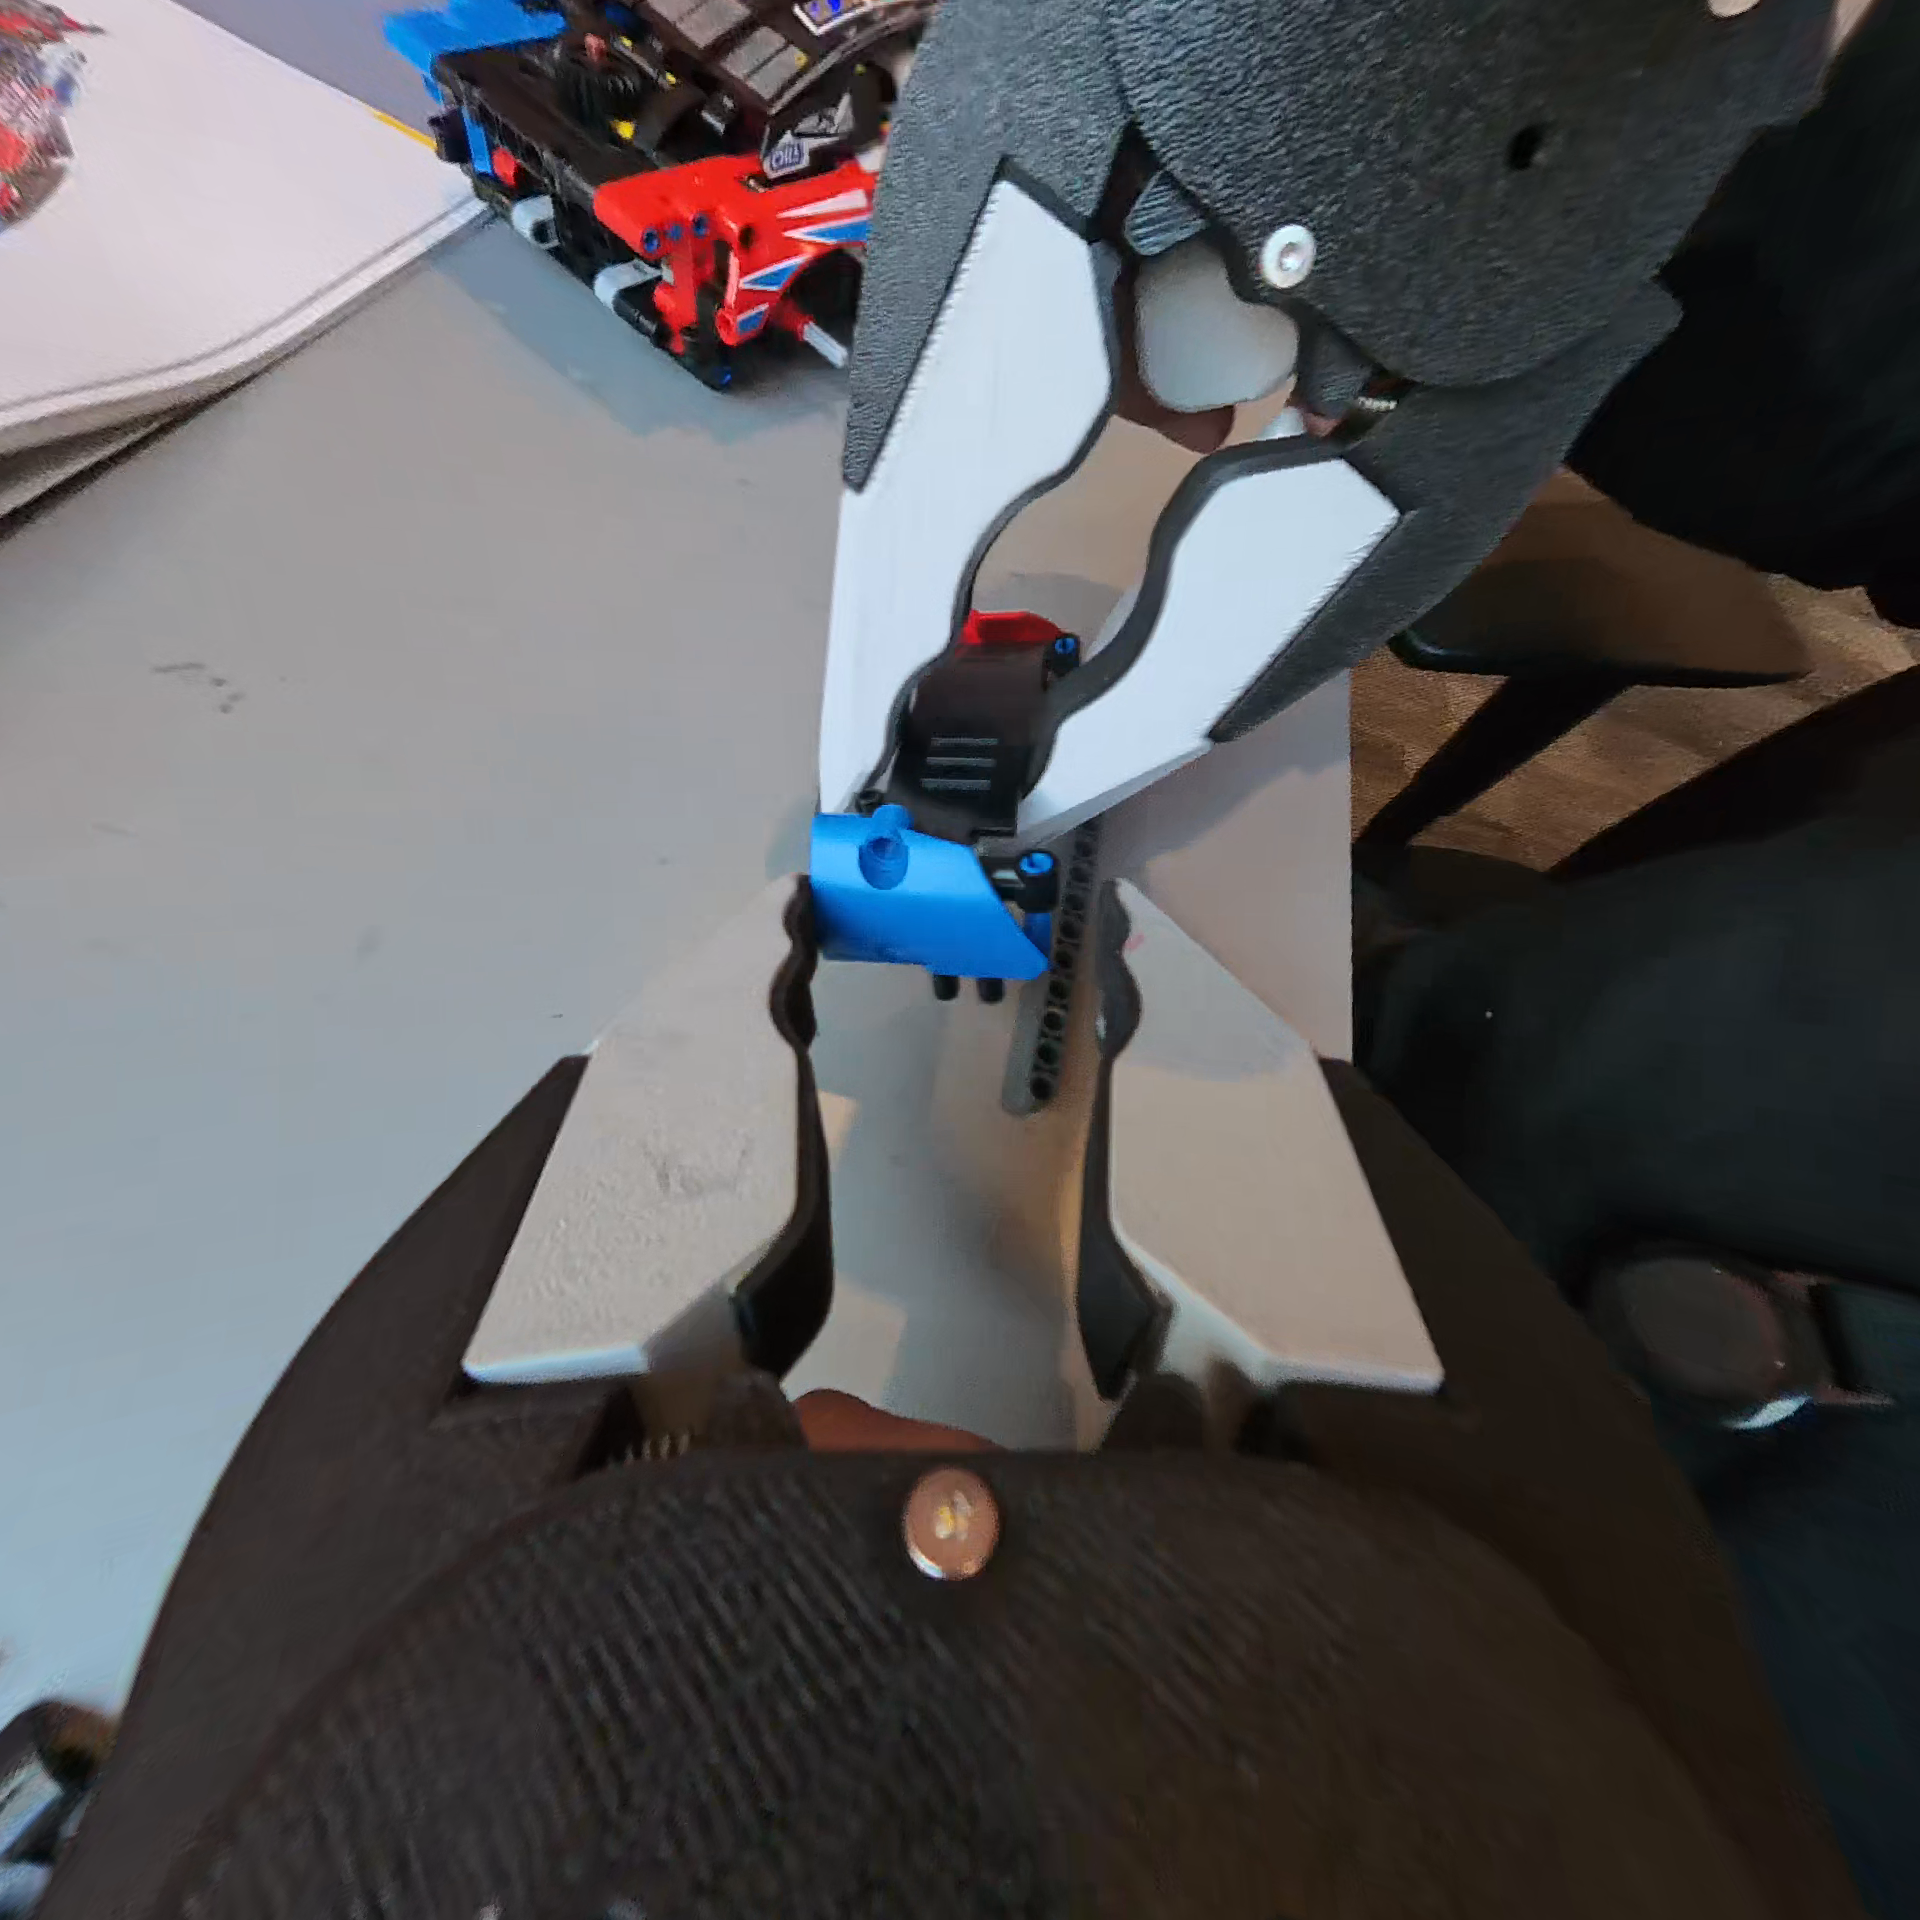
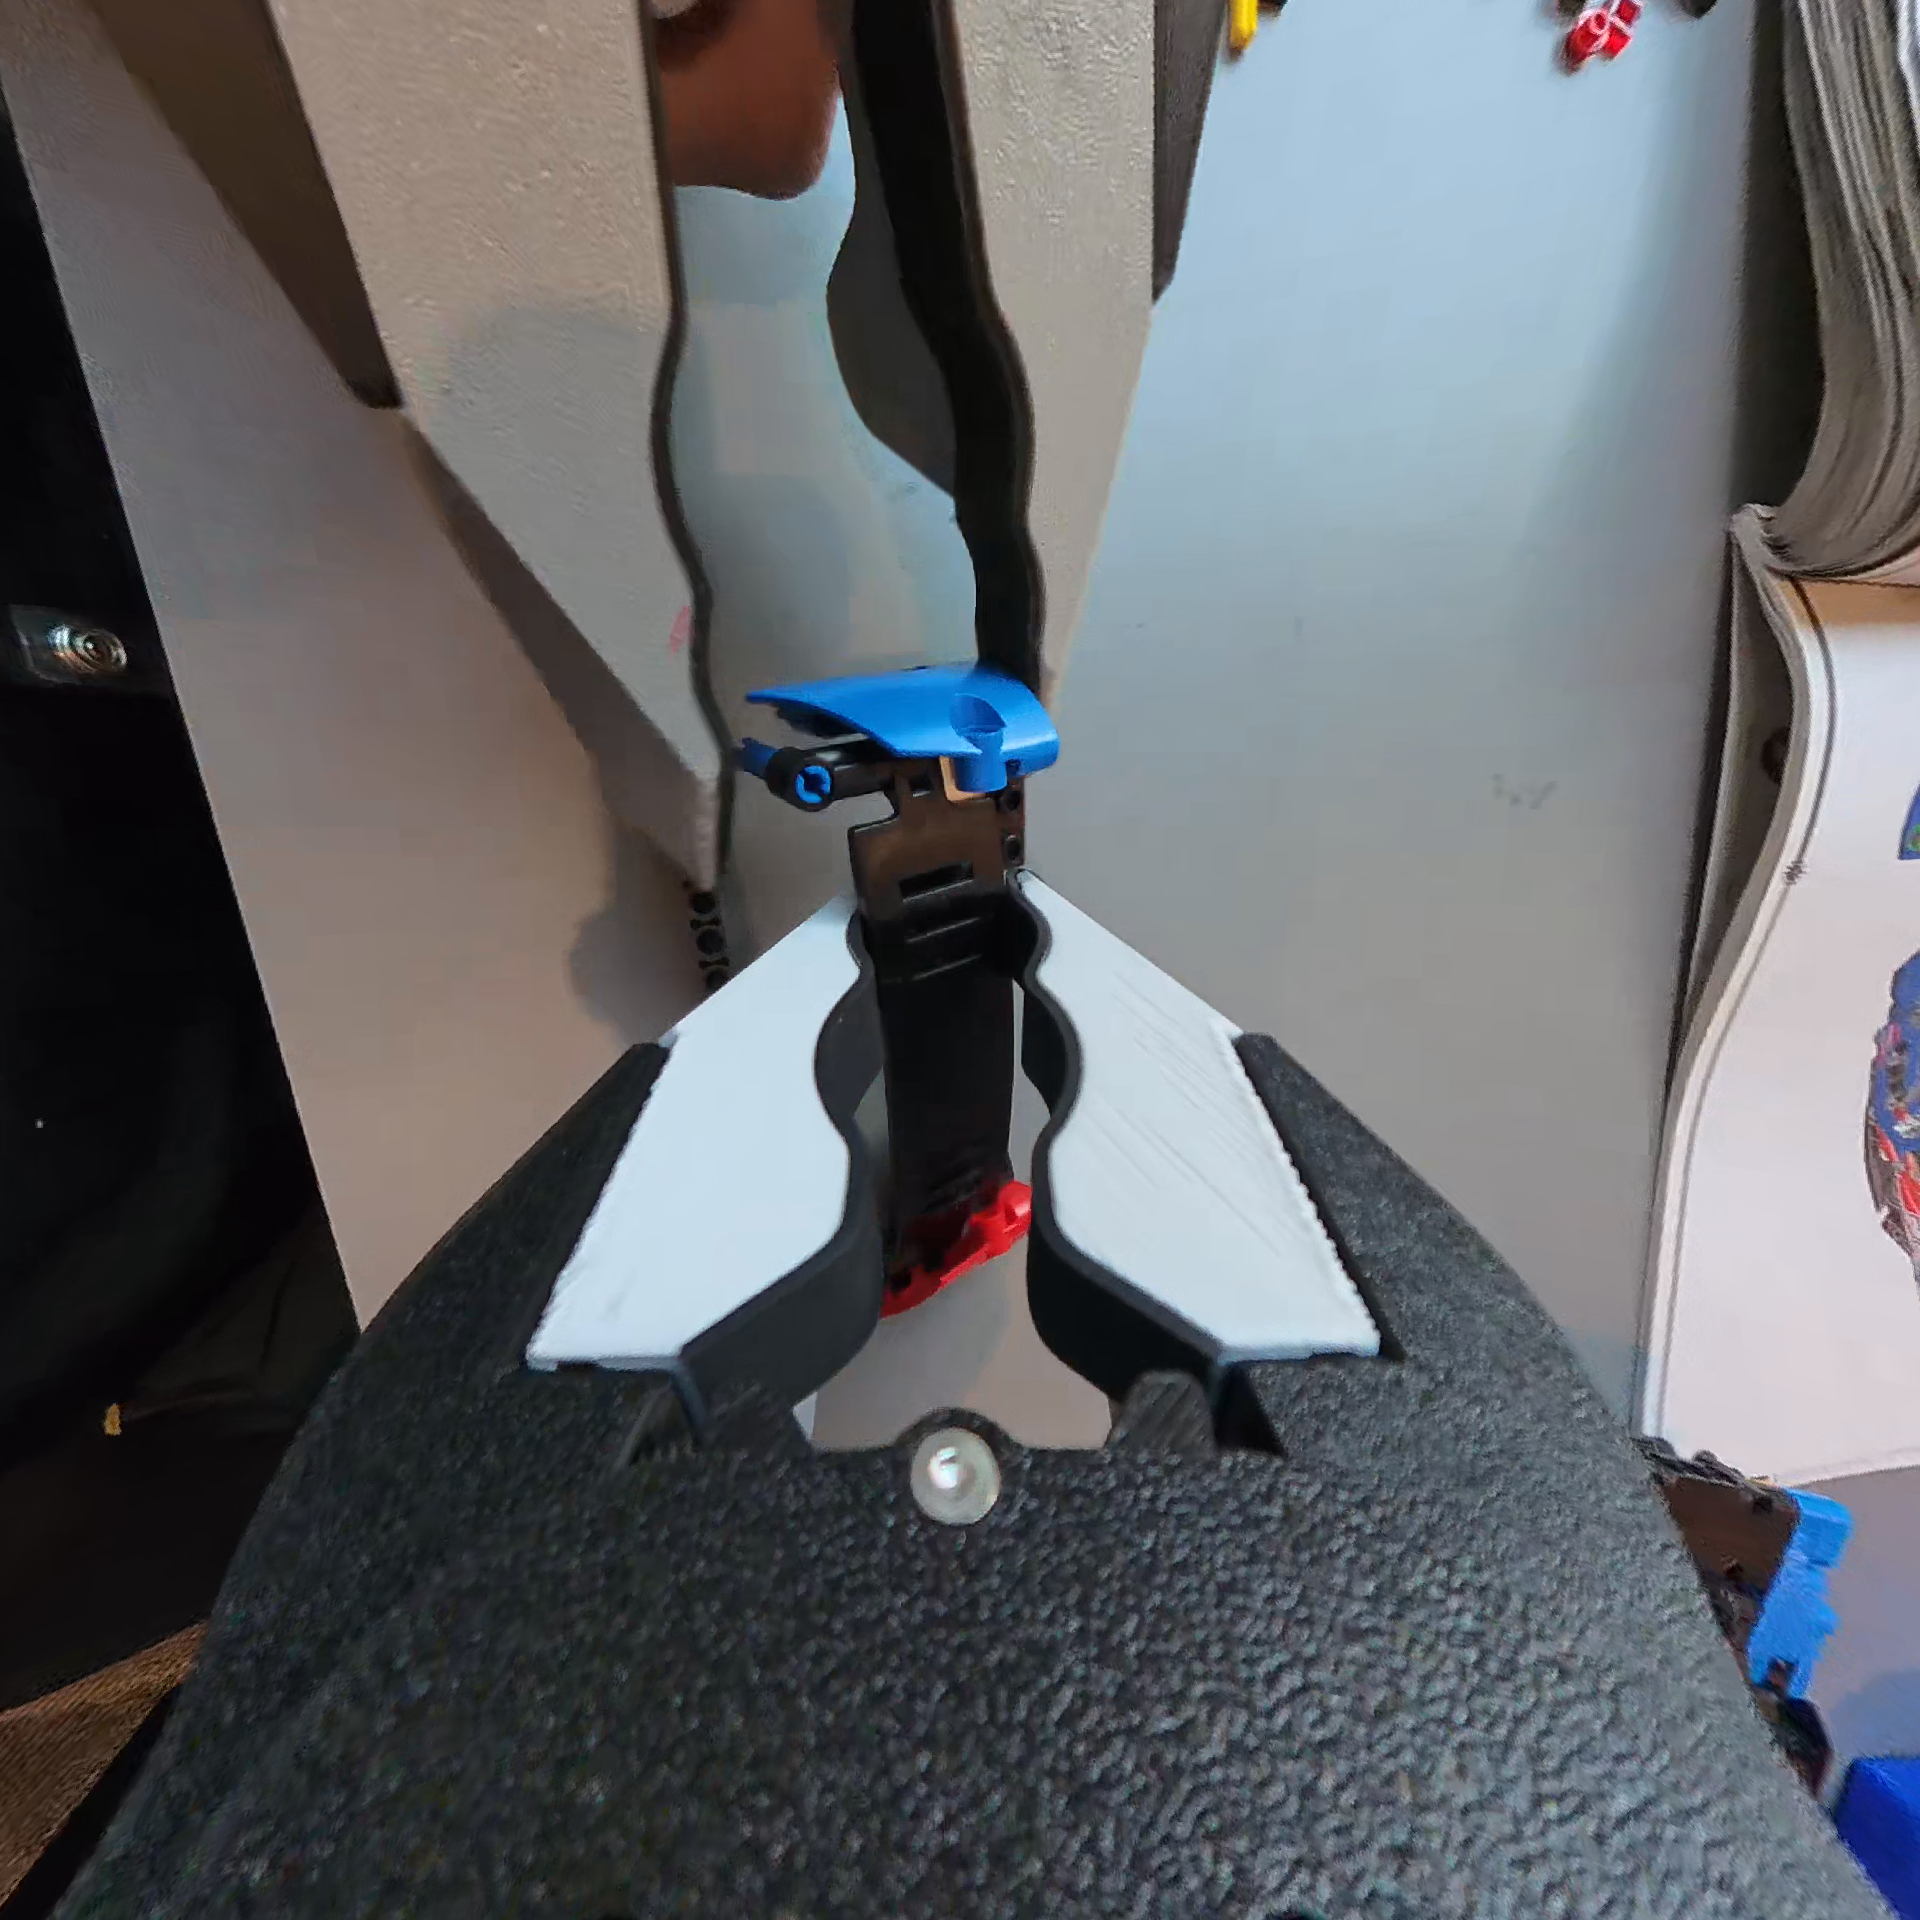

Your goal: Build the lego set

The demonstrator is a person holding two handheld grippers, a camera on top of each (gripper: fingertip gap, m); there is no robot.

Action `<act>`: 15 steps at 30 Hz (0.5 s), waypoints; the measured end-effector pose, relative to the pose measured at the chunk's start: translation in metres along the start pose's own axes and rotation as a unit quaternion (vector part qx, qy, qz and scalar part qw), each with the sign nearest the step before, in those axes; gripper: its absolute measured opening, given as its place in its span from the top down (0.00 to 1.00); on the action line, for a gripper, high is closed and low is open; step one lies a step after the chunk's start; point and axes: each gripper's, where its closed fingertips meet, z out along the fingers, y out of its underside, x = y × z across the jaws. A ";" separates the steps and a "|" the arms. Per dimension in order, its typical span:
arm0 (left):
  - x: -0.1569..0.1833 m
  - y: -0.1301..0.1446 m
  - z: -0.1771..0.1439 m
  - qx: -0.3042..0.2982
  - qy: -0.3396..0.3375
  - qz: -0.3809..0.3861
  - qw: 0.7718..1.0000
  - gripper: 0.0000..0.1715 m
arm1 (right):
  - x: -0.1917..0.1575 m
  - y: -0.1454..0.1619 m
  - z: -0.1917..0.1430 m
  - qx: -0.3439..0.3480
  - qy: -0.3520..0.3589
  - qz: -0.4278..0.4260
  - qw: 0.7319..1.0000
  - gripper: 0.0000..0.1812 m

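- Left gripper [image 1: 956, 925] fills the bottom of the left wrist view; jaws wide apart, holding nothing. Its left fingertip [image 1: 795, 935] sits right at the blue panel's edge, can't tell if touching.
- Right gripper [image 2: 940, 914] fills the bottom of the right wrist view; jaws closed on the black lego sub-assembly [image 2: 940, 1018], pinched approx mid-length.
- Sub-assembly: blue panel [image 1: 914, 904] on the tip end, ctr of frame in the left wrist view; red piece [image 2: 961, 1252] on the back end, between the right gripper's fingers near their base.
- Grey holed beam [image 1: 1060, 997] lies on the grey table [image 1: 416, 727], just right of the blue panel.
- Part-built red/black/blue lego vehicle [image 1: 707, 208] sits at upper ctr of the left wrist view, well apart from both grippers.
- Instruction booklets [image 1: 187, 260] at upper left of that view.
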 end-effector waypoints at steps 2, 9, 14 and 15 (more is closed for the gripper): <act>-0.002 0.003 0.001 -0.003 0.001 0.004 1.000 0.74 | -0.002 0.002 0.002 -0.001 -0.001 -0.003 1.000 0.89; -0.004 0.006 0.005 0.000 0.000 0.015 1.000 0.76 | -0.001 0.006 0.005 0.001 0.001 -0.004 1.000 0.89; -0.005 0.005 0.002 0.011 -0.013 0.025 1.000 0.76 | 0.001 0.016 -0.010 0.023 0.011 0.010 1.000 0.84; -0.006 0.005 0.001 0.014 -0.019 0.026 0.999 0.76 | 0.001 0.020 -0.017 0.036 0.013 0.022 0.999 0.82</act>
